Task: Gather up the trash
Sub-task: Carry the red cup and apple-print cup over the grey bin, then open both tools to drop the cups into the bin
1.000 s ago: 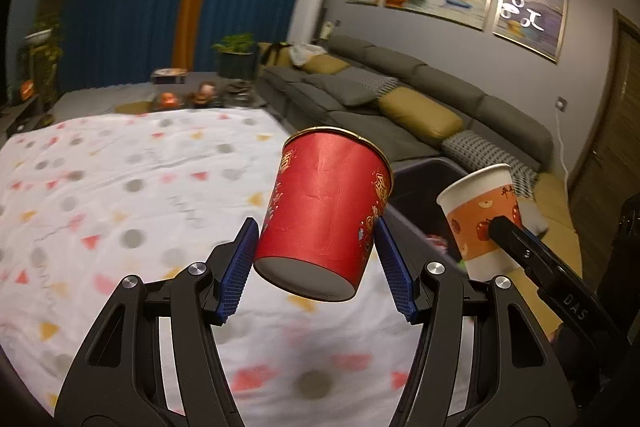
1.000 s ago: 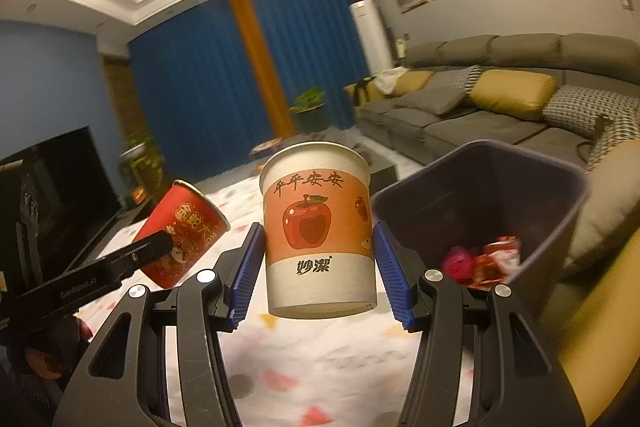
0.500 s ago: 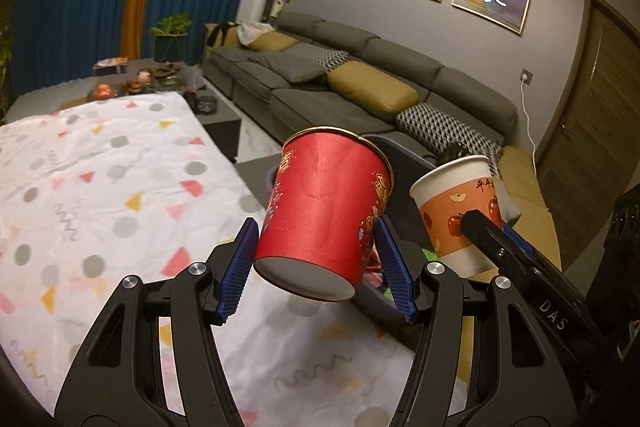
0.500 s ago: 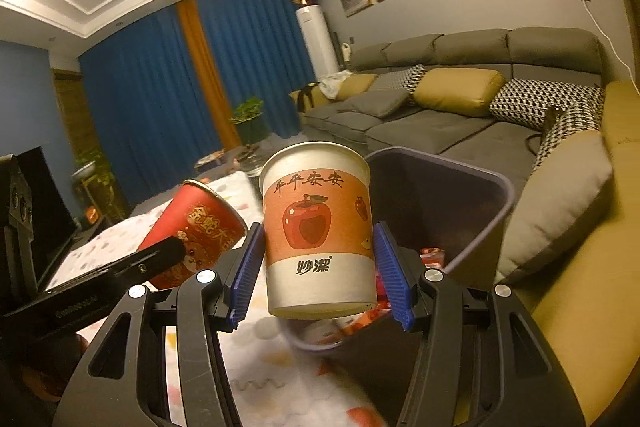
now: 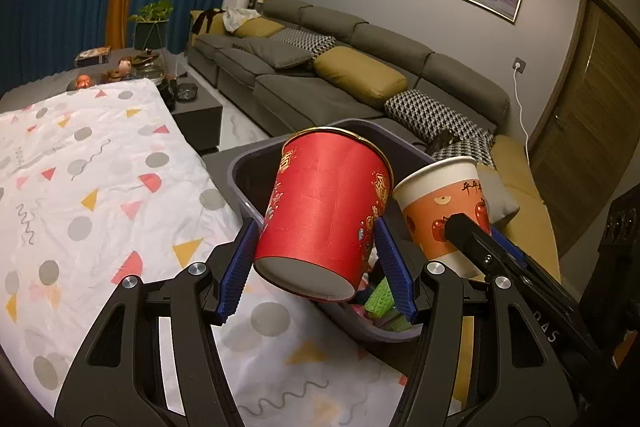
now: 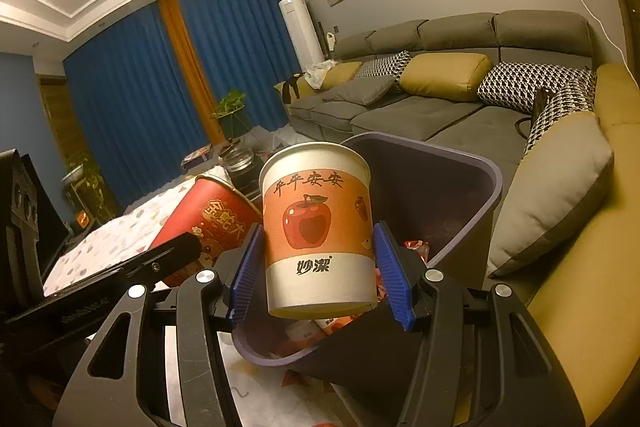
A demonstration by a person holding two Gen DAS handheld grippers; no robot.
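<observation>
My left gripper [image 5: 316, 269] is shut on a red paper cup [image 5: 324, 215], tilted, held over the near rim of a dark grey trash bin [image 5: 248, 171]. My right gripper [image 6: 320, 275] is shut on an orange-and-white apple-print paper cup [image 6: 318, 231], upright, held over the same bin [image 6: 452, 187]. Each cup shows in the other view: the apple cup [image 5: 444, 211] to the right of the red one, the red cup [image 6: 212, 215] to the left of the apple one. Wrappers and green scraps [image 5: 380, 303] lie in the bin.
A table under a white patterned cloth [image 5: 100, 195] lies left of the bin. A grey sofa with yellow and checked cushions [image 5: 360, 83] runs behind it. A dark coffee table [image 5: 192, 99] with small items stands beyond the cloth.
Both grippers have moved right from over the cloth to over the bin, cups still held. The bin now sits directly under both cups.
</observation>
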